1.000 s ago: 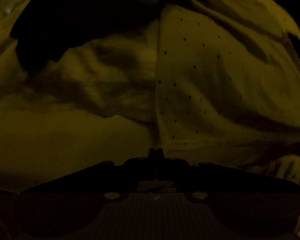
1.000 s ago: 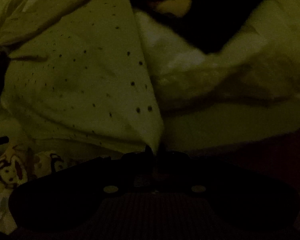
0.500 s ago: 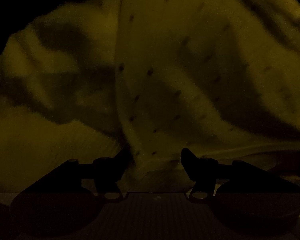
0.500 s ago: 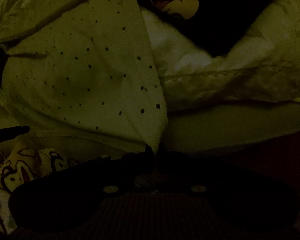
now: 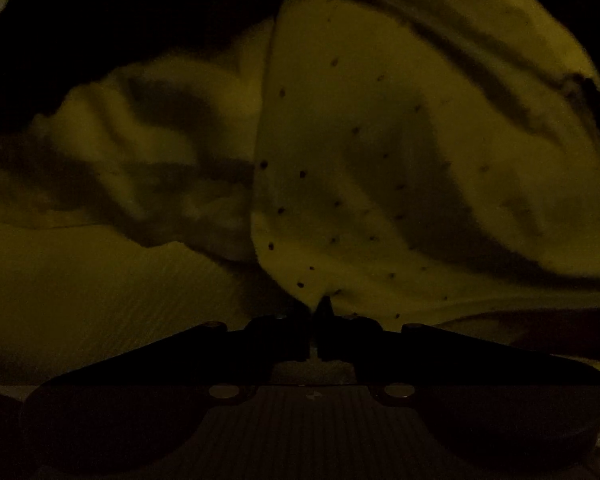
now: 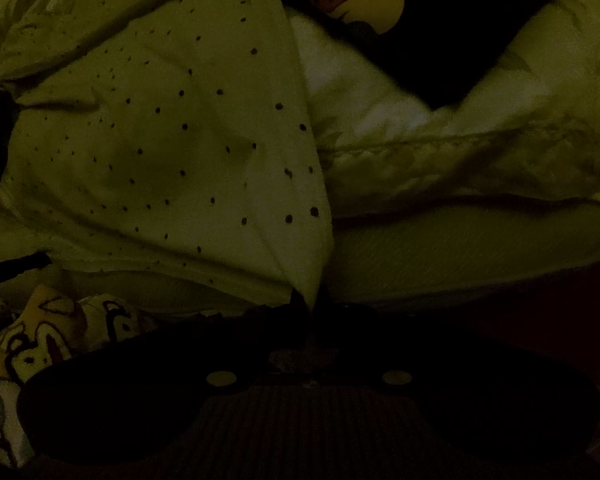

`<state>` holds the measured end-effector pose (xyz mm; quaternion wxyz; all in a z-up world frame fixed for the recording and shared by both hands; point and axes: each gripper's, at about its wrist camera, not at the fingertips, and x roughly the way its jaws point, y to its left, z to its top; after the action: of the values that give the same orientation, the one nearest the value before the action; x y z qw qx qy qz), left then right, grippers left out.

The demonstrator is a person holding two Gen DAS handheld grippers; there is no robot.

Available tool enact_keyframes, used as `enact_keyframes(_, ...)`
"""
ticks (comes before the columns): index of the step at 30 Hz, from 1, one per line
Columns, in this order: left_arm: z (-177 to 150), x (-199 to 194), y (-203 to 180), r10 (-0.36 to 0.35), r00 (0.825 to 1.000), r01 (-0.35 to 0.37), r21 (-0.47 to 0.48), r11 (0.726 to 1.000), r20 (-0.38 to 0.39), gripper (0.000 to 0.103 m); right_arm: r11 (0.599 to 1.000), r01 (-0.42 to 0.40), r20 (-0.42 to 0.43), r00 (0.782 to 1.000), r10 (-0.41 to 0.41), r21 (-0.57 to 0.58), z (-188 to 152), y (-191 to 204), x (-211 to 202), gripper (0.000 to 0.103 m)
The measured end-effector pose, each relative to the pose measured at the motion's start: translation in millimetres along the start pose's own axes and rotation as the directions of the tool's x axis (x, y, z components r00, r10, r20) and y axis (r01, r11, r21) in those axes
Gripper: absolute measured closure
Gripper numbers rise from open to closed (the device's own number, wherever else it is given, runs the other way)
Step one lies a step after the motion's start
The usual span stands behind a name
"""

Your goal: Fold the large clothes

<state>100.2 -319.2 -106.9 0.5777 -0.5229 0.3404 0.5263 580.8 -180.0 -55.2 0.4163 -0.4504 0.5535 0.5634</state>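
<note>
The dotted garment (image 5: pixel 380 152) is pinched by the just-closed left gripper (image 5: pixel 314 312) and the right gripper (image 6: pixel 316 304).

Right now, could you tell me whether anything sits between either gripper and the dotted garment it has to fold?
Nothing visible does. The left gripper has just been closing and now pinches a corner of the dotted garment between its fingertips. The right gripper is likewise shut on another corner of the same cloth. No other fabric covers either pinch.
</note>
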Motion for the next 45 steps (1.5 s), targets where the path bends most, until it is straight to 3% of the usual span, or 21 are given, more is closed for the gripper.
enact_keyframes(3,-22.0,-25.3,6.0,-0.010,0.999,0.010,0.010,1.000,-0.031,0.066,1.000,-0.017,-0.002,1.000,0.017,-0.003,-3.3,-3.2,-7.0,0.097)
enact_keyframes(5,-41.9,-37.5,12.3,-0.006,0.997,0.006,-0.001,1.000,-0.073,0.075,1.000,-0.025,-0.015,1.000,0.025,0.007,-8.5,-8.3,-9.9,0.097)
enact_keyframes(8,-57.2,-47.6,18.4,-0.005,0.994,0.000,-0.049,0.999,-0.110,0.075,0.999,-0.027,-0.030,0.999,0.028,0.039,-16.4,-16.3,-9.8,0.097)
enact_keyframes(16,-44.4,-62.1,3.9,-0.035,0.992,0.030,-0.044,0.999,-0.119,0.072,0.998,-0.048,-0.060,0.997,0.051,0.036,-4.8,-11.6,-2.7,0.097)
enact_keyframes(19,-6.8,-82.9,-2.0,-0.079,0.997,0.078,-0.053,0.996,-0.014,0.072,0.979,-0.156,-0.032,0.986,0.162,0.134,12.5,-17.3,-14.2,0.097)
enact_keyframes(22,43.3,-108.7,-10.1,-0.129,0.987,0.134,-0.036,0.990,0.100,0.072,0.951,-0.266,0.047,0.964,0.262,0.160,45.7,-13.1,-37.1,0.097)
enact_keyframes(26,116.3,-138.0,-16.6,-0.184,0.949,0.198,-0.028,0.980,0.257,0.072,0.885,-0.429,0.160,0.900,0.405,0.177,106.6,-5.6,-67.2,0.097)
enact_keyframes(29,173.5,-145.9,-6.3,-0.187,0.918,0.232,-0.091,0.968,0.350,0.071,0.835,-0.516,0.249,0.848,0.467,0.191,158.0,-4.8,-80.4,0.097)
enact_keyframes(32,220.2,-134.4,1.9,-0.182,0.908,0.257,-0.160,0.953,0.376,0.071,0.787,-0.568,0.296,0.815,0.498,0.241,210.4,-7.1,-77.5,0.097)
enact_keyframes(35,258.2,-111.0,13.2,-0.140,0.926,0.240,-0.259,0.936,0.352,0.071,0.769,-0.568,0.317,0.817,0.482,0.293,257.3,-9.1,-61.8,0.097)
enact_keyframes(37,276.3,-90.4,23.7,-0.130,0.938,0.248,-0.359,0.900,0.321,0.071,0.761,-0.544,0.321,0.835,0.448,0.353,280.0,-12.2,-44.3,0.097)
enact_keyframes(39,292.0,-75.6,26.3,-0.093,0.950,0.211,-0.396,0.894,0.297,0.071,0.759,-0.520,0.318,0.851,0.418,0.392,297.5,-10.8,-27.8,0.097)
enact_keyframes(41,302.7,-67.4,26.5,-0.071,0.952,0.189,-0.391,0.901,0.296,0.071,0.736,-0.514,0.309,0.857,0.413,0.442,312.4,-10.5,-11.0,0.097)
enact_keyframes(45,311.7,-58.6,39.7,-0.058,0.947,0.203,-0.448,0.871,0.316,0.070,0.701,-0.503,0.333,0.863,0.380,0.505,327.0,-19.9,7.0,0.097)
